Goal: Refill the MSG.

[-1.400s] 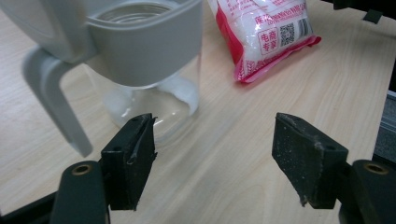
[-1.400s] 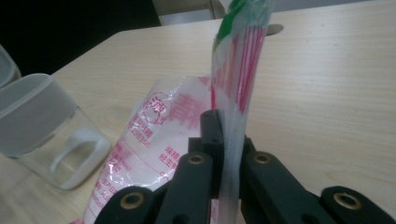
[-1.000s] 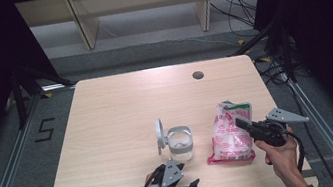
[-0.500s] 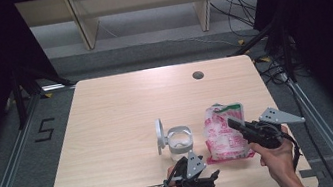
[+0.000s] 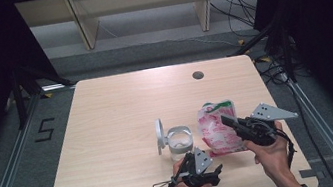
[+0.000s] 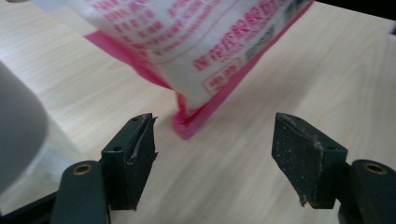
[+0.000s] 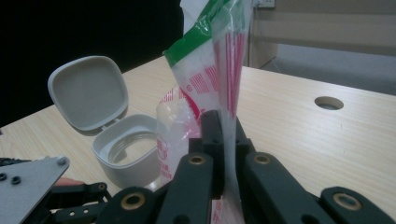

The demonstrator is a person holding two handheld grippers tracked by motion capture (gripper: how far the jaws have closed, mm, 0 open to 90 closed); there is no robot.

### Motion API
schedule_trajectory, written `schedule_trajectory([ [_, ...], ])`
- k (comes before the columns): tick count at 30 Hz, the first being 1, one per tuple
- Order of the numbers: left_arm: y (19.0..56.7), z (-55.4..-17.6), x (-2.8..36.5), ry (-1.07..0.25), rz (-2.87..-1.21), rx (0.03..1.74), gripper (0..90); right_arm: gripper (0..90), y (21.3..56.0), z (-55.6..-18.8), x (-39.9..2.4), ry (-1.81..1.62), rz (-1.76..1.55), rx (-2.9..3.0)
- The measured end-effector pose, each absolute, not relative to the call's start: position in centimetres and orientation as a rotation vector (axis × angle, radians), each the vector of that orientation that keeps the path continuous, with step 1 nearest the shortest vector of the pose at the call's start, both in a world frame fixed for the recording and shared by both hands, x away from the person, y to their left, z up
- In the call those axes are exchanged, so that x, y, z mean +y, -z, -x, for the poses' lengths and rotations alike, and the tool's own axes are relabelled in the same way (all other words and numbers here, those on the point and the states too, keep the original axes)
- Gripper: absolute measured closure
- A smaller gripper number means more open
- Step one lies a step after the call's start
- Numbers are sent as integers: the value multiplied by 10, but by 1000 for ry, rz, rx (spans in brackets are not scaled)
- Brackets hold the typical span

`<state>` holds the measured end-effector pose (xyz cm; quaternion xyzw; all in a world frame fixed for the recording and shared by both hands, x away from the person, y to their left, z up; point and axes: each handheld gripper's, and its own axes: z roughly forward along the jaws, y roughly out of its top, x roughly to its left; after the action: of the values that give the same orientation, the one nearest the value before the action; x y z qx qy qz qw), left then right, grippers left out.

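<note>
Right gripper [image 5: 225, 120], mid-right of frame, pinches soft, prob. light pink-and-white pouch [image 5: 217, 131], floppy and slippery; best held near top seam. Left gripper [image 6: 212, 135] spread, empty, by pouch's bottom corner.

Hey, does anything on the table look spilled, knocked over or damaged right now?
Nothing stands out. The white container sits upright with its hinged lid open, and the pink-and-white bag is pinched by the right gripper, with no spill visible on the table.
</note>
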<state>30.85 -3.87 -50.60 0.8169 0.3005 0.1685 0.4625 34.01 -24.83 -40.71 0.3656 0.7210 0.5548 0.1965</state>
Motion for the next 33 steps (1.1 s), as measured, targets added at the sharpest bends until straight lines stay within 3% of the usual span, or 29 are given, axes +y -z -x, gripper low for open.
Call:
schedule_trajectory([
  [16,500,-313,-46,-468,-1961,757,314,900,366,-329,-238,-1600,-963,2015],
  [19,500,-314,-53,-521,-1953,736,356,900,363,-327,-234,-1608,-951,2034],
  [22,501,-315,-57,-525,-1910,735,462,900,362,-328,-230,-1590,-921,2047],
  [26,505,-313,-57,-628,-1900,712,633,900,361,-330,-224,-1564,-927,2065],
  [33,507,-311,-59,-585,-1790,774,678,900,355,-342,-211,-1526,-907,2091],
])
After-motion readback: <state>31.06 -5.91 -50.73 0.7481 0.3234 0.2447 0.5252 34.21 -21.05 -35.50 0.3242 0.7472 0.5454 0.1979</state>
